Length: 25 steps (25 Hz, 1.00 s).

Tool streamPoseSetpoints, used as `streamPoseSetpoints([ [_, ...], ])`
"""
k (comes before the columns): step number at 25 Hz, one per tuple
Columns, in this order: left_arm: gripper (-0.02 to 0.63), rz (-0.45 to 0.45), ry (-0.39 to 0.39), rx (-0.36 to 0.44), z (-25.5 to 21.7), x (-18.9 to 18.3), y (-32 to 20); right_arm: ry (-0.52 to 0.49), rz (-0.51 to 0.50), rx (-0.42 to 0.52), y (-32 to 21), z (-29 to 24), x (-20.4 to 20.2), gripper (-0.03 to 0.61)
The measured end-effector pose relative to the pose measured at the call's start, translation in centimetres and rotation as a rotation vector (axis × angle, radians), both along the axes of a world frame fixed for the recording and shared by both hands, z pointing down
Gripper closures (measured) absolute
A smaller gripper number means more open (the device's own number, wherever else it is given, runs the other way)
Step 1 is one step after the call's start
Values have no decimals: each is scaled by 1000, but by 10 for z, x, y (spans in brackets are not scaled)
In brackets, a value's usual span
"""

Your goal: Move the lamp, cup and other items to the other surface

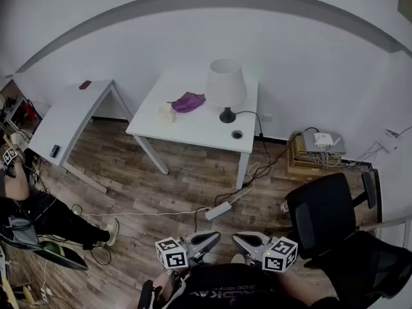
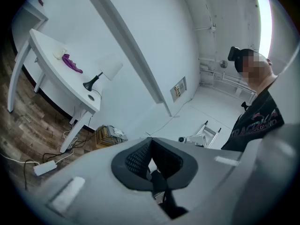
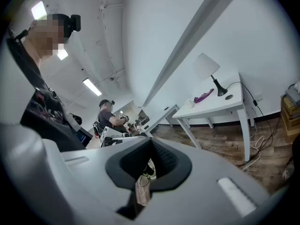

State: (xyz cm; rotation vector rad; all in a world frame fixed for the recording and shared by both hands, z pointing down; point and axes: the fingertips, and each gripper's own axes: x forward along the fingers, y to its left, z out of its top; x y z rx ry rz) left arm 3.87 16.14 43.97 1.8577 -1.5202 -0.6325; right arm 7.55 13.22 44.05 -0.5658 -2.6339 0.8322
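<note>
Left gripper (image 1: 212,237) and right gripper (image 1: 239,238) are closed, empty; only the right gripper view shows another person (image 3: 107,116) (cup (image 1: 166,113) just a pale blur).

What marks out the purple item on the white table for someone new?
Start at the white square table by the back wall, the one bearing the white-shaded lamp with a black base. Left of the lamp lies a crumpled purple cloth, the only coloured thing there; the small cream object beside it is pale.
</note>
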Motion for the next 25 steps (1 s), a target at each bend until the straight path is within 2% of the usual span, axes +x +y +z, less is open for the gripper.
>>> streamPoseSetpoints([
  [5, 621, -7, 7, 28, -3, 0, 3, -7, -3, 4, 4, -4, 0, 575],
  [14, 621, -10, 1, 13, -2, 2, 4, -5, -16, 15, 6, -1, 2, 575],
  [25, 621, -3, 5, 6, -1, 6, -1, -22, -20, -13, 2, -4, 5, 574],
])
